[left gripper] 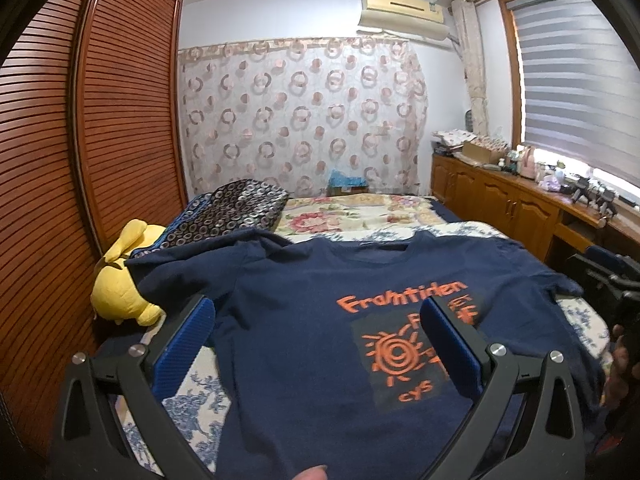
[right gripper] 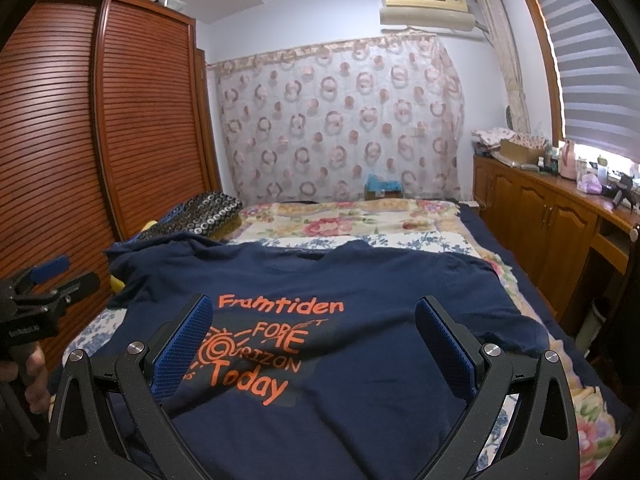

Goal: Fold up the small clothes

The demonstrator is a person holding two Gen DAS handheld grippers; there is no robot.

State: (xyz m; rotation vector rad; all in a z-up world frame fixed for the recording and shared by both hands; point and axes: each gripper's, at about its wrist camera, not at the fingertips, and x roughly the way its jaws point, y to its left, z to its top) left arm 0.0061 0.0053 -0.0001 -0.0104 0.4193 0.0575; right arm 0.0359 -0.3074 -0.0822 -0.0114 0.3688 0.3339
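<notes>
A navy T-shirt with orange print lies spread face up on the bed, collar toward the far end. Its left sleeve is rumpled near a yellow plush toy. My left gripper hovers open above the shirt's left half, its blue-padded fingers wide apart with nothing between them. My right gripper is open too, held over the printed chest area. In the right wrist view the left gripper's body shows at the left edge, in a hand. The right gripper's body shows at the left view's right edge.
The bed carries a floral blanket and a dark patterned pillow. A slatted wooden wardrobe stands close on the left. A wooden cabinet with several small items runs along the right under the window. A curtain hangs behind.
</notes>
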